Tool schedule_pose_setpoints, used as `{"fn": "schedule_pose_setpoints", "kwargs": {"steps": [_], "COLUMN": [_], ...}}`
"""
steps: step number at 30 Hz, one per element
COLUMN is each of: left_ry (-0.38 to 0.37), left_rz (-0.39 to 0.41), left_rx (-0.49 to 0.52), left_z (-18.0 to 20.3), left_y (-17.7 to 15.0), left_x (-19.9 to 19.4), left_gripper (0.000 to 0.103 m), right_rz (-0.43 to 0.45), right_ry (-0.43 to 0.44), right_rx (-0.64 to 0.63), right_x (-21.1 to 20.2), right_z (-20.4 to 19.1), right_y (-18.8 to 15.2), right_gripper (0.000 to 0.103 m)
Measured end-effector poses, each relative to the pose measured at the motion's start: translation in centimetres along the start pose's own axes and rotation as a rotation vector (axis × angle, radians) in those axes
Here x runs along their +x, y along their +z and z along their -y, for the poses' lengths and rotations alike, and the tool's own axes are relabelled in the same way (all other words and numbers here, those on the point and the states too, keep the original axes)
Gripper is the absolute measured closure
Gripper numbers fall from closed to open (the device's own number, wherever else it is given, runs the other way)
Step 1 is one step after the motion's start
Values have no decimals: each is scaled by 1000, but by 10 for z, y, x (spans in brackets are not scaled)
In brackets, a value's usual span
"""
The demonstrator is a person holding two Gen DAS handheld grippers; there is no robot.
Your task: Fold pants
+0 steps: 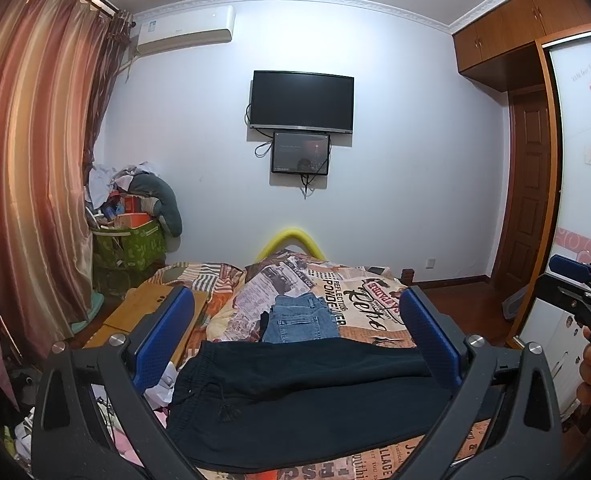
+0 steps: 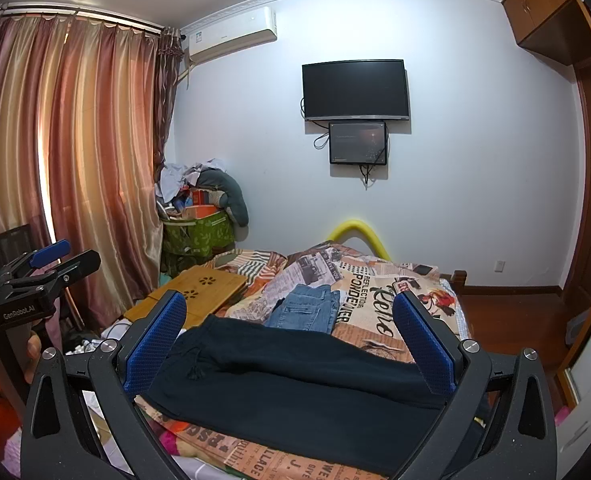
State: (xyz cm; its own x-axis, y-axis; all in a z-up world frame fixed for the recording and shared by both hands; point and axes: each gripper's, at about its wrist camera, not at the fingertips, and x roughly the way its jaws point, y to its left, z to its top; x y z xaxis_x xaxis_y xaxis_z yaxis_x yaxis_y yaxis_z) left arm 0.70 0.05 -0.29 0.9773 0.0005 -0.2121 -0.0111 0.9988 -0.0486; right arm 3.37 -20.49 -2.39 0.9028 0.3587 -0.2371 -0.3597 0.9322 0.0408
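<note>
the dark pants lie flat across the near end of the bed, waistband and drawstring to the left, just before folded jeans. they look soft, light and limp, likely to sag, so pinching the waistband corner and a leg hem seems best. the left gripper and right gripper both hover spread wide, empty. the bed's left edge sits close to the waistband; open quilt beyond.

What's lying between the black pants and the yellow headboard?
Folded blue jeans lie just beyond the black pants, then printed bedspread up to the yellow headboard. Both wrist views show this.
</note>
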Motion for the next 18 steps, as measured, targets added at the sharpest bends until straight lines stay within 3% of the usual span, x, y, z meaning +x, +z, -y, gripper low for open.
{"fn": "schedule_pose_setpoints", "kwargs": {"steps": [18], "left_ry": [-4], "left_rz": [8], "left_rx": [-3], "left_z": [-1], "left_y": [-1], "left_x": [1], "left_gripper": [0], "right_rz": [0], "right_ry": [0], "right_rx": [3], "right_x": [1], "right_z": [-1], "right_y": [1], "right_gripper": [0]}}
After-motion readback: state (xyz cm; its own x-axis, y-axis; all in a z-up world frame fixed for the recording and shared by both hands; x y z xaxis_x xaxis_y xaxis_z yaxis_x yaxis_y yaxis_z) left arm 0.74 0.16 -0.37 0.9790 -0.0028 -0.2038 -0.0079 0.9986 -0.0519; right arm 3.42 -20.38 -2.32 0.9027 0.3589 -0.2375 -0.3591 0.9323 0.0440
